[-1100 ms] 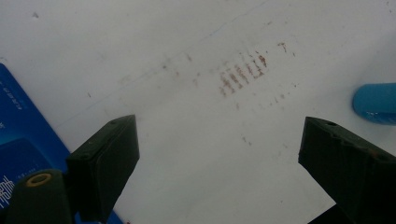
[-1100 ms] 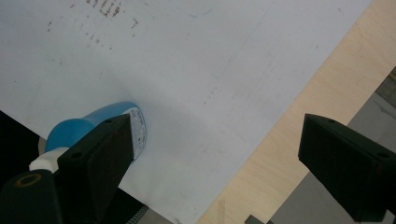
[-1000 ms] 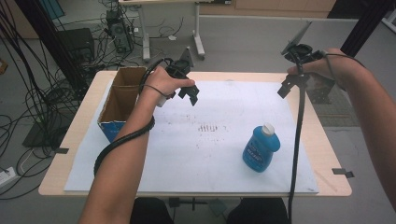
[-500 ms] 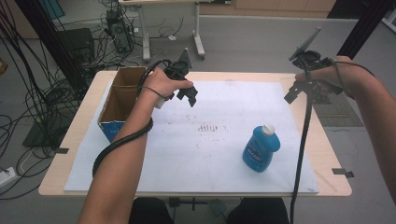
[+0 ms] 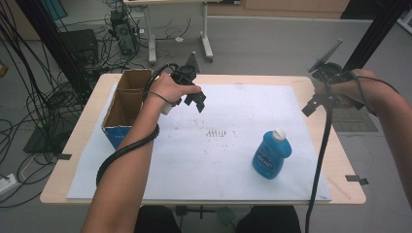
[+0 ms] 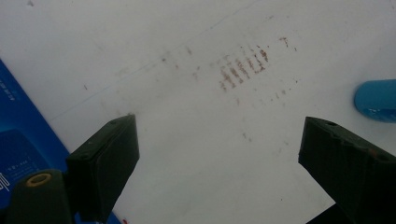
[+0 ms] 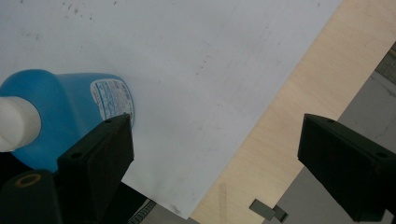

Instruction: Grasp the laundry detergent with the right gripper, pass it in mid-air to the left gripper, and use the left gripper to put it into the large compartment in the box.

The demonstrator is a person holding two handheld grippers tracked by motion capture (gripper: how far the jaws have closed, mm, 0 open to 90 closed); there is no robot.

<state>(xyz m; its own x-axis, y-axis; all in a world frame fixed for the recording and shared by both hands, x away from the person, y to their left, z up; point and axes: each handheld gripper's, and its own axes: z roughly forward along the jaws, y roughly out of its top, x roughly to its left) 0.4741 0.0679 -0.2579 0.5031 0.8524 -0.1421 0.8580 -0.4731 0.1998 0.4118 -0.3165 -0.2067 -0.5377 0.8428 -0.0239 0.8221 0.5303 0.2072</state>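
Our right gripper has its jaws spread wide with nothing between them; in the right gripper view the pads frame bare white sheet and table edge, with the bottle off to one side of them. Since a second ago this hand has slid outward and a little down, so it now hangs over the table's right edge, farther from the bottle than it was. We read that as lining up for an approach to the bottle from its cap side, not yet a reach for it. The bottle has not moved: it lies on the sheet with its white cap pointing away from us.

Our left gripper is also spread and empty, and has kept its place over the sheet, well apart from the bottle on the side toward the box. In its own view the pads straddle the brown smudge marks.

Around the bottle the sheet is bare on all sides, so there is open room to come in. Beyond the bottle on the right hand's side, the sheet's edge and then the table's edge are near; the right cable hangs just beside the bottle and could brush it.
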